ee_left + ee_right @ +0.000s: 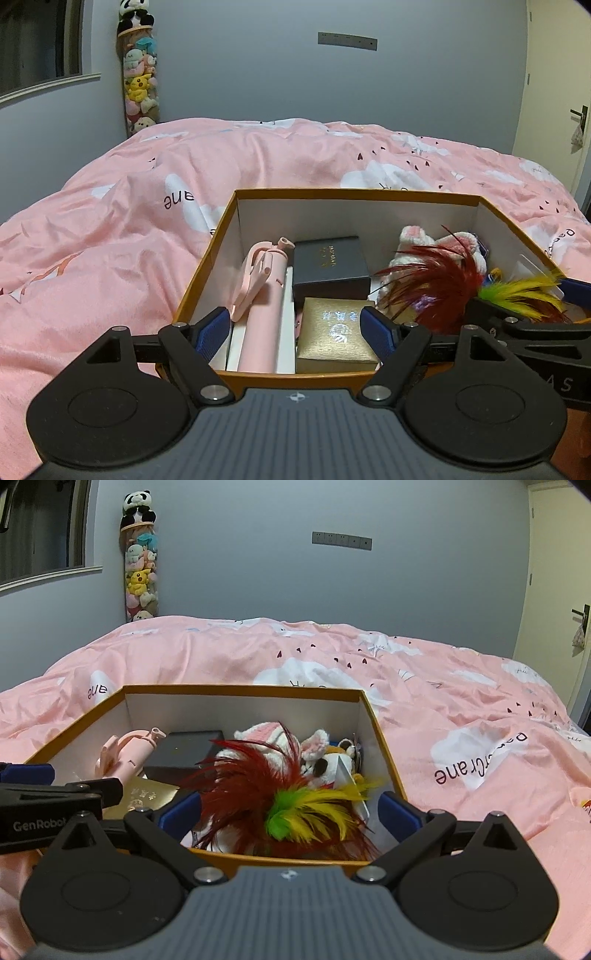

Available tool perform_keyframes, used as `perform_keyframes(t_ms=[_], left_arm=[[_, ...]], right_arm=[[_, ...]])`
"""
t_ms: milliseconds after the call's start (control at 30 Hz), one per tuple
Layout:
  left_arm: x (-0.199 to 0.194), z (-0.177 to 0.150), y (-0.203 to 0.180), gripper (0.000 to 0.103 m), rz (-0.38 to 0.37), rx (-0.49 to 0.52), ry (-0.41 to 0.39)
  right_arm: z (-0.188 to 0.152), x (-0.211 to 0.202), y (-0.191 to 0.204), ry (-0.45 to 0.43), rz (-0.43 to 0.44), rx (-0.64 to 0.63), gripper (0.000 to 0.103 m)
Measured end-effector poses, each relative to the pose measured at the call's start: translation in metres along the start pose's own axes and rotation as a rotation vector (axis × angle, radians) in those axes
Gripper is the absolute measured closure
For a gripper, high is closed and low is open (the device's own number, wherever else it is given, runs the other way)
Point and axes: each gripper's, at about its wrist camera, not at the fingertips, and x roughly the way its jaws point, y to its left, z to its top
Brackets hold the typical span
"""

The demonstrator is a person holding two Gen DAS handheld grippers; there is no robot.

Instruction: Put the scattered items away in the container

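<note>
An orange-rimmed cardboard box (354, 194) (240, 691) with white inner walls sits on the bed. Inside lie a pink folding stick (262, 295) (125, 755), a black case (328, 262) (188, 749), a gold case (332, 336) (147, 794), a white and pink plush (413, 240) (266, 738) and a red, yellow and green feather toy (439, 288) (258, 786). My left gripper (294, 332) hangs open over the box's near left part, above the pink stick and gold case. My right gripper (288, 810) is open at the near right part, with the feathers lying loose between its fingers.
A pink duvet (147, 229) (461, 720) with white clouds surrounds the box. A tall clear tube of plush toys (140, 77) (142, 565) stands in the far left corner. A door (554, 92) is at the right. The two grippers sit close side by side.
</note>
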Motion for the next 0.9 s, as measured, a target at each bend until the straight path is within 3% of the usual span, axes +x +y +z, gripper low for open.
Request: perform_keyframes(t_ms=[367, 900], left_arm=[[0.003, -0.010, -0.001, 0.012, 0.038, -0.006, -0.032], [0.004, -0.010, 0.001, 0.012, 0.030, -0.010, -0.031]], right_arm=[[-0.007, 0.004, 0.001, -0.011, 0.016, 0.006, 0.001], [-0.008, 0.006, 0.003, -0.012, 0.016, 0.008, 0.000]])
